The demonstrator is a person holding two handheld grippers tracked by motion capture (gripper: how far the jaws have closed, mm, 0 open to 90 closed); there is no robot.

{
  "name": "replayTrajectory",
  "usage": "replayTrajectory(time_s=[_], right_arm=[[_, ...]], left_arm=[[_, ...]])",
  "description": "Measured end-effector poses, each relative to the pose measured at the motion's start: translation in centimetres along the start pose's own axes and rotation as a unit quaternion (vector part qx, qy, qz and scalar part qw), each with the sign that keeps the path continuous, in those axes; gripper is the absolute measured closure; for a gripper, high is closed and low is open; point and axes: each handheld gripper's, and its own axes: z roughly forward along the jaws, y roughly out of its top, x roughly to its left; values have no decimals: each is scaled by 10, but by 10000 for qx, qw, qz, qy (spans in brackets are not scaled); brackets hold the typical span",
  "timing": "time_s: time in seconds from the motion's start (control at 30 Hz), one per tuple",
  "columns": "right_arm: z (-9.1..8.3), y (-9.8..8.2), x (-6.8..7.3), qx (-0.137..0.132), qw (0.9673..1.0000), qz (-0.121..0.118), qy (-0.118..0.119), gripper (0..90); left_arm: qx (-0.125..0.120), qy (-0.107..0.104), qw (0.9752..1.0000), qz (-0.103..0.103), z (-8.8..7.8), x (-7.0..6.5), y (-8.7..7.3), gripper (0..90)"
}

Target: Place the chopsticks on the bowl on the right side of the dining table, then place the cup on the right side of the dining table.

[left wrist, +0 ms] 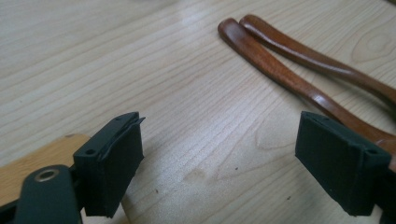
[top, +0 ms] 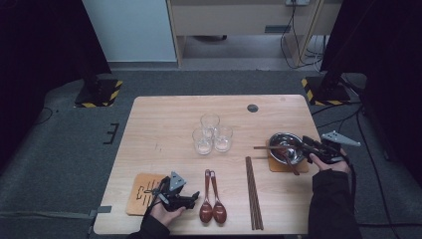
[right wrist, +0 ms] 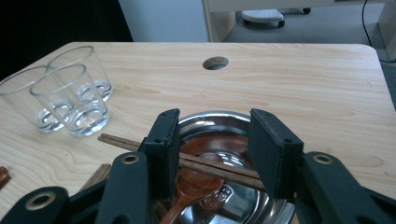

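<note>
Both of my grippers have their jaws parted. On the right gripper (right wrist: 212,156) the two black jaws stand over the steel bowl (right wrist: 219,123), one on each side of a pair of dark chopsticks (right wrist: 140,143) laid across its rim — the sticks pass between the pads, which stand clear of them, so nothing is clamped. Under the chopsticks a brown wooden spoon (right wrist: 194,184) lies in the bowl, its scoop towards me. From above, the bowl (top: 286,144) sits on a wooden coaster (top: 273,164) at the right side of the table (top: 164,119), with my right gripper (top: 304,145) at its edge.

My left gripper (left wrist: 219,163) hangs open over bare tabletop with nothing between its pads. Two wooden spoons (left wrist: 275,65) lie side by side just past its right jaw, handles touching near their tips. From above, this gripper (top: 195,195) sits between a slotted wooden coaster (top: 142,191) and those spoons (top: 211,201).

Farther out, another bundle of chopsticks (top: 253,194) lies lengthwise between the spoons and the bowl — and three clear glasses (top: 211,133) cluster near the table's middle.
</note>
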Motion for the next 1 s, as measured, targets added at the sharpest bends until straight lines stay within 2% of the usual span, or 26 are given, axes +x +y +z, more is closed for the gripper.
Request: replayTrajectory(time_s=[0.23,0.37,0.5,0.63,0.9,1.0], right_arm=[[-2,7,7,-78,9999,-57,124,509],[-4,12,13,-147,9996,-121,204,499],[-5,18,18,-253,9988,-152,383,482],[-7,23,25,-278,9982,-228,477,475],[-12,33,32,-329,9978,-266,510,457],[-12,41,38,-358,9975,-299,527,442]], left_arm=[[-264,58,9994,-198,-18,13,2,148],[-273,169,9990,-307,-26,24,-3,148],[-260,244,9984,-443,-31,36,-7,146],[-295,313,9976,-545,-34,43,-10,144],[-336,501,9958,-690,-44,57,-17,138],[-290,648,9942,-802,-46,67,-21,134]])
